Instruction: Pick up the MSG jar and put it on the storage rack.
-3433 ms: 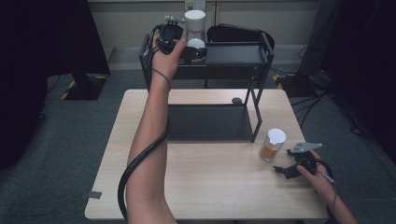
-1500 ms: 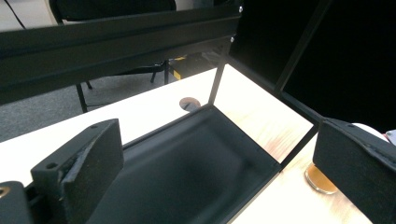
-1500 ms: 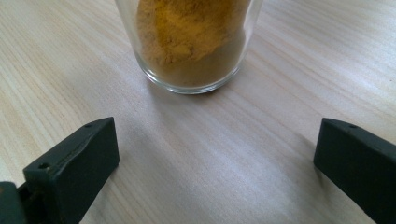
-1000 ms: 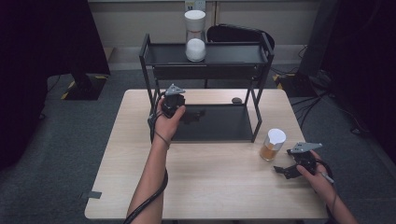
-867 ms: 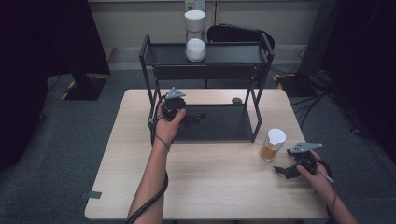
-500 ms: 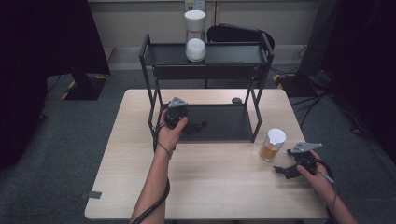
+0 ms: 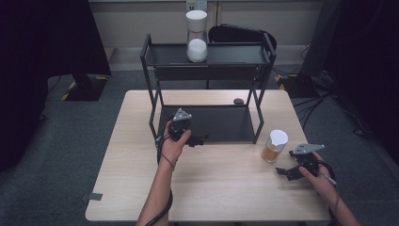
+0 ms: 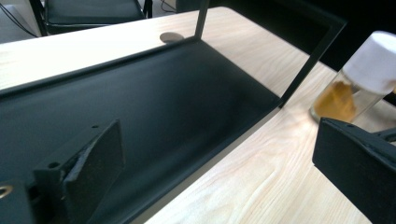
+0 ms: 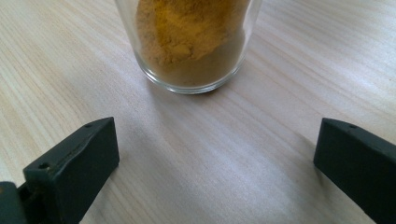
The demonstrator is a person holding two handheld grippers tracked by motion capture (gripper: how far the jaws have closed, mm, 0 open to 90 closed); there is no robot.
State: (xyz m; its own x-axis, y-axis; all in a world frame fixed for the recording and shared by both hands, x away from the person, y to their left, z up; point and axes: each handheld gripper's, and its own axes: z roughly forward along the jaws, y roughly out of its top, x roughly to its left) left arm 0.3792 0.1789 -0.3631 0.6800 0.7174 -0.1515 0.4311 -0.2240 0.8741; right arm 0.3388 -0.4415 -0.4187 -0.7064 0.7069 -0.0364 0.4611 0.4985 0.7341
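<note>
Right now the left gripper point(image 7: 200, 140) sits centre-left in the high view, at the front edge of the rack's point(image 7: 258, 117) lower shelf, jaws wide apart and holding nothing. Its own view shows the two black jaws at the bottom corners, the dark shelf point(image 8: 140, 107) filling the left and middle, and the spice jar point(image 8: 359, 84) at upper right on the wood. Right gripper point(image 7: 286, 171) is at lower right of the high view, resting on the table point(image 7: 211, 188), jaws spread and empty. Spice jar point(image 7: 274, 146), white lid, orange powder, stands upright on the table just right of the rack's front right leg, just up-left of the right gripper, not touching it. Right gripper view has the jar point(image 9: 189, 42) top centre, beyond the gap between the jaws. White jar point(image 7: 196, 36) stands on the rack's top shelf, upper centre. Small dark disc point(image 7: 238, 100) lies on the table behind the rack.
</note>
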